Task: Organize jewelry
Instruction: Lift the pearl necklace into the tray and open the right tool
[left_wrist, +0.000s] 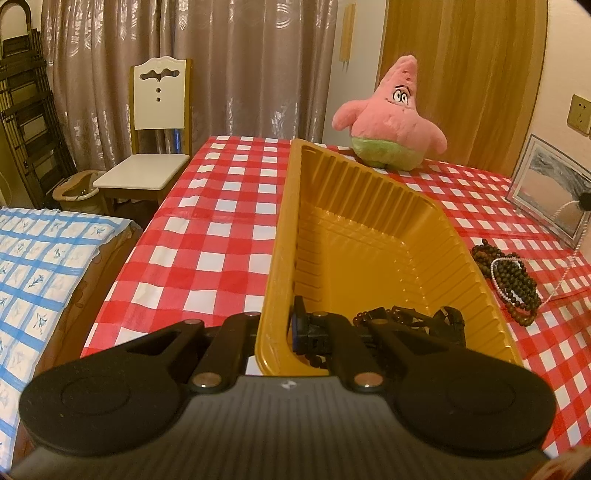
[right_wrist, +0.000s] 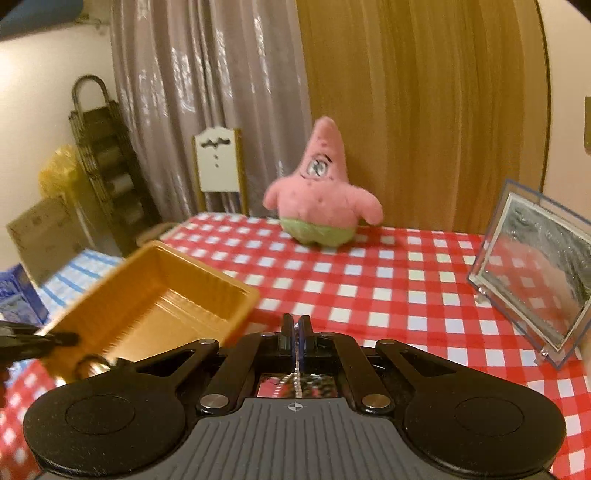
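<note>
My left gripper (left_wrist: 284, 325) is shut on the near left wall of a yellow plastic tray (left_wrist: 369, 229) and holds it tilted above the checked table. Dark bead jewelry (left_wrist: 410, 317) lies in the tray's near end. A pile of dark bead strings with a pearl strand (left_wrist: 513, 280) lies on the cloth right of the tray. My right gripper (right_wrist: 295, 325) is shut on a thin silvery chain (right_wrist: 293, 380) that hangs below its jaws. The tray (right_wrist: 155, 295) shows at the left in the right wrist view, with the left gripper's tip on its edge.
A pink starfish plush (left_wrist: 391, 122) stands at the table's far side. A clear picture frame (right_wrist: 532, 273) stands at the right. A red checked cloth (left_wrist: 207, 236) covers the table. A white chair (left_wrist: 155, 147) and a blue checked bed (left_wrist: 40, 266) are to the left.
</note>
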